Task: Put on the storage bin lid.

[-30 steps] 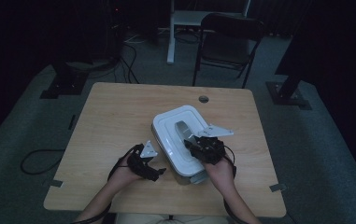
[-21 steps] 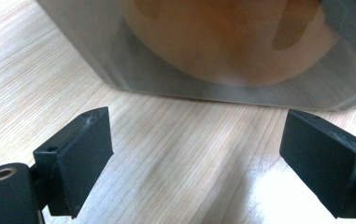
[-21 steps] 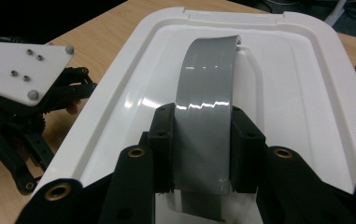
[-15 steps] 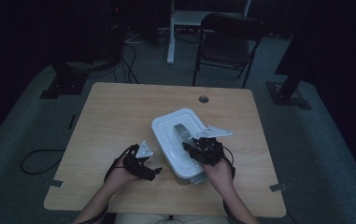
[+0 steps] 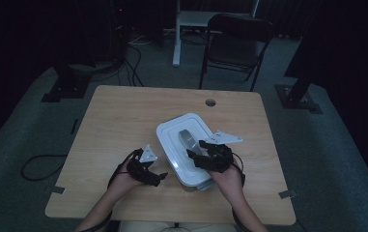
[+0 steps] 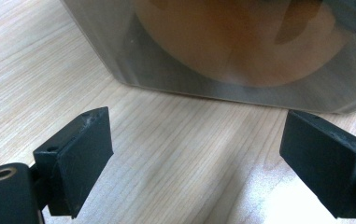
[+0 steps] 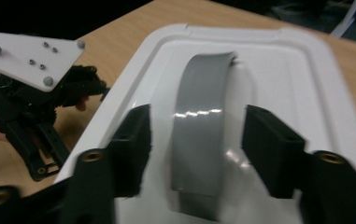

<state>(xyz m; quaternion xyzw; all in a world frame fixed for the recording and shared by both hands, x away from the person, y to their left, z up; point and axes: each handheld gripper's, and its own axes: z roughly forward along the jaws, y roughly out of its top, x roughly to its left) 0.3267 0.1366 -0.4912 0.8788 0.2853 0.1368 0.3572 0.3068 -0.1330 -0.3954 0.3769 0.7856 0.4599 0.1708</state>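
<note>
At frame centre the right hand-held gripper (image 7: 196, 140) has just been opening, jaws astride the box's grey handle (image 7: 199, 135) without pressing — lifting now would miss it.

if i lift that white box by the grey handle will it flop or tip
The handle is a thin, glossy arched strap, so it probably flexes and feels slick. The box is broad and flat-bottomed, unlikely to tip while resting. Something bulky shows through its wall in the left gripper view, so it may be weighty.

a dark folding chair (image 5: 237, 41) stands beyond the wooden table (image 5: 123, 121), on grey floor (image 5: 22, 140).
</note>
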